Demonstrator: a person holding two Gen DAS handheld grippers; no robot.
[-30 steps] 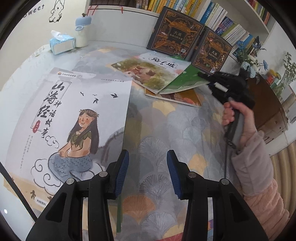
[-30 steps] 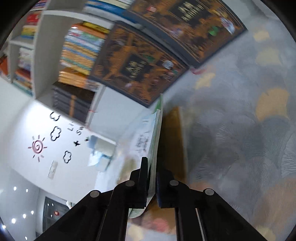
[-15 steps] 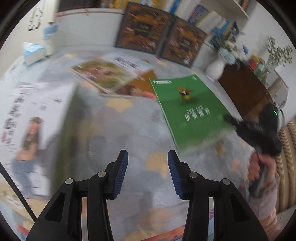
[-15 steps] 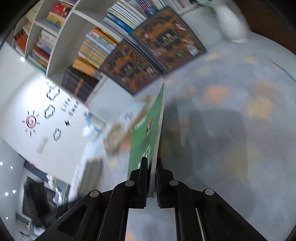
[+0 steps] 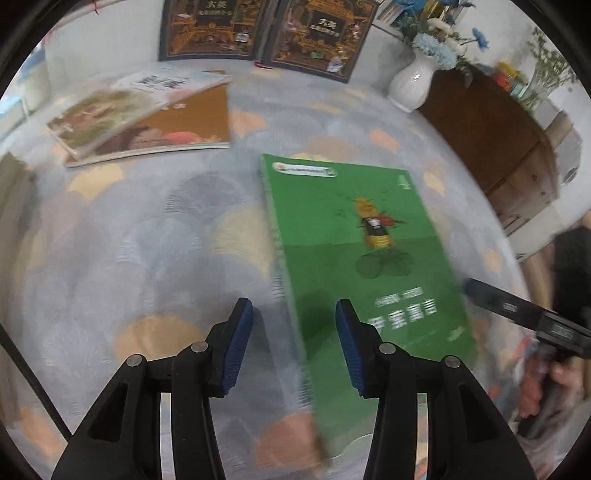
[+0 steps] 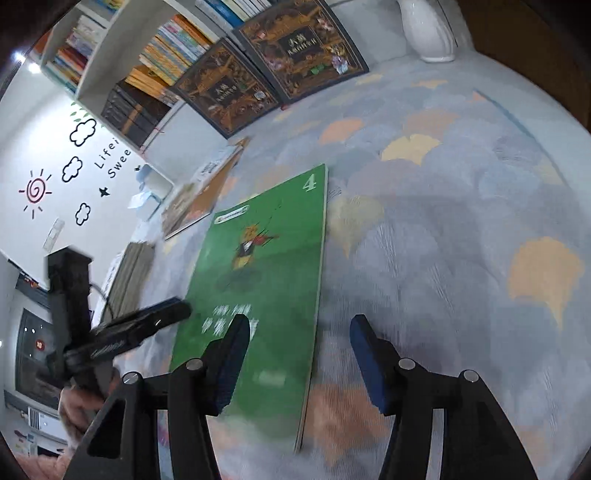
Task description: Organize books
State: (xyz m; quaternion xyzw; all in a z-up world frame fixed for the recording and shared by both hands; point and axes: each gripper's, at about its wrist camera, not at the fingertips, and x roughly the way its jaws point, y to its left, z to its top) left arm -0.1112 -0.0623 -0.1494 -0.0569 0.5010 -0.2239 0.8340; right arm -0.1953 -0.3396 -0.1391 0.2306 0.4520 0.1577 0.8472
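Green cover facing up, the green book [image 6: 266,273] lies flat on the patterned table [image 6: 443,221], released a moment ago. The right tool [image 6: 299,354] has just been opening: one second earlier its jaws pinched the book's edge and carried it; now they stand apart, with the book's near right edge below the gap and no pad pressing on it. The left tool [image 5: 293,343] is partly open and holds nothing; its jaws straddle the book's left edge from above, and whether a pad touches the cover cannot be told through the blur.

What this means for the task, as a judgement: the book has been separated from the loose pile of two books [image 5: 147,118], where it lay earlier, and starts a new place on the table; those two remain to be moved.

Edges and room: the green book lies well apart from the pile, with bare cloth on all sides. Beyond it, two dark ornate books [image 5: 266,29] lean upright against the white shelf base [image 6: 122,51]. A white vase [image 5: 410,85] stands beside a wooden cabinet [image 5: 491,133] at the far right. The book's right edge offers an open approach.
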